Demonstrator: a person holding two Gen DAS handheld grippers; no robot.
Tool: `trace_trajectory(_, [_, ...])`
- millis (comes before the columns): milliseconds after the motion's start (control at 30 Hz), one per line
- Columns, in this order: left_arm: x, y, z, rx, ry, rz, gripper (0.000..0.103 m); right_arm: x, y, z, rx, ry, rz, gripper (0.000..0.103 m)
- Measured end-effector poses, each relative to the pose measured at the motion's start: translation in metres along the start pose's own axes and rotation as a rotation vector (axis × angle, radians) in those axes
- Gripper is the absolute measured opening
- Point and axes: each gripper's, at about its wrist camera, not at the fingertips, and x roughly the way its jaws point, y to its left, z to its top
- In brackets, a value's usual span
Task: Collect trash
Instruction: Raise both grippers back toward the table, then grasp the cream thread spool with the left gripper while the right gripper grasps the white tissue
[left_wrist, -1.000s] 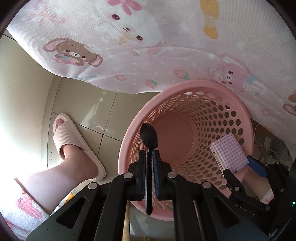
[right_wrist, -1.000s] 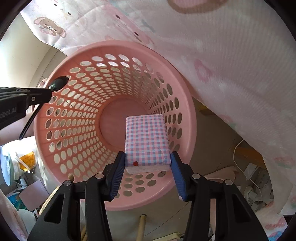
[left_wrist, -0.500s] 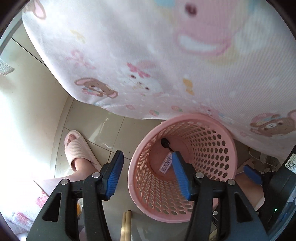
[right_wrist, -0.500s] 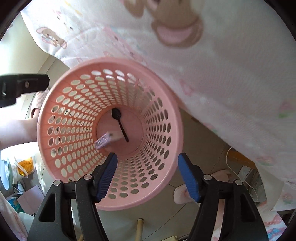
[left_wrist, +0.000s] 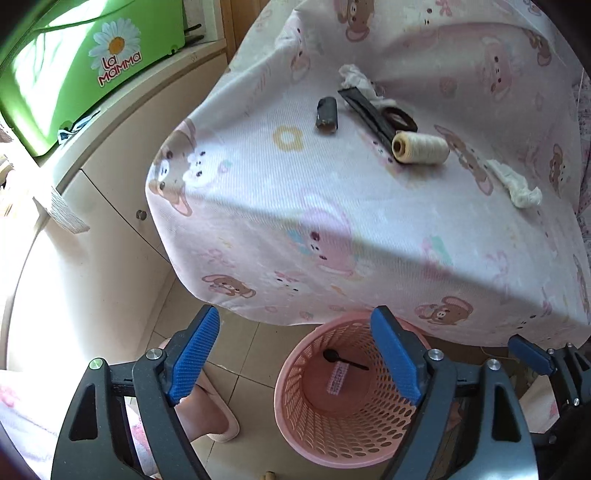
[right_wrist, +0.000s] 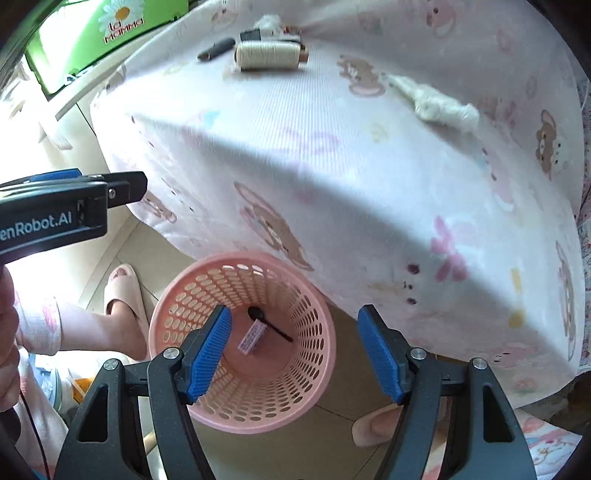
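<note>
A pink perforated basket (left_wrist: 295, 417) (right_wrist: 317, 354) stands on the floor by the table. A black plastic spoon (left_wrist: 343, 360) (right_wrist: 267, 325) and a small checked packet (left_wrist: 338, 380) (right_wrist: 252, 338) lie at its bottom. My left gripper (left_wrist: 295, 358) is open and empty, raised above the basket. My right gripper (right_wrist: 295, 354) is open and empty above the basket too. On the pink cartoon tablecloth (left_wrist: 332, 206) lie two crumpled tissues (left_wrist: 517, 186) (left_wrist: 356, 77) (right_wrist: 439, 101), a dark cylinder (left_wrist: 327, 114) and black scissors (left_wrist: 380, 112).
A spool of cream thread (left_wrist: 421, 147) (right_wrist: 267, 55) lies on the table. A green box (left_wrist: 85, 62) sits on a cabinet at the left. The person's slippered feet (left_wrist: 210, 413) (right_wrist: 123, 295) stand beside the basket.
Both grippers opened and dropped the spoon and the checked packet into the basket. Both then rose, bringing the tabletop into view.
</note>
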Motion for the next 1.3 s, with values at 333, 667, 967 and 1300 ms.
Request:
trace_trajectory(333, [-0.011,0.003,0.006,0.029,-0.061,0.015,0.087,-0.042,-0.005,0.017,0.02,-0.161,-0.011,0.077])
trace_trajectory(667, [-0.024,-0.002,0.005,0.052,-0.148,0.061,0.094,-0.072,-0.025,0.022,0.068,-0.312,-0.032,0.078])
trace_trajectory(967, [-0.057,-0.017,0.05,0.113,-0.218,0.044,0.094,-0.106,-0.079,0.079,0.094,-0.382,-0.059,0.078])
trace_trajectory(1300, [-0.062,-0.034,0.084,0.098,-0.286,0.013,0.101,-0.095,-0.158,0.105,0.27,-0.413,-0.079,0.084])
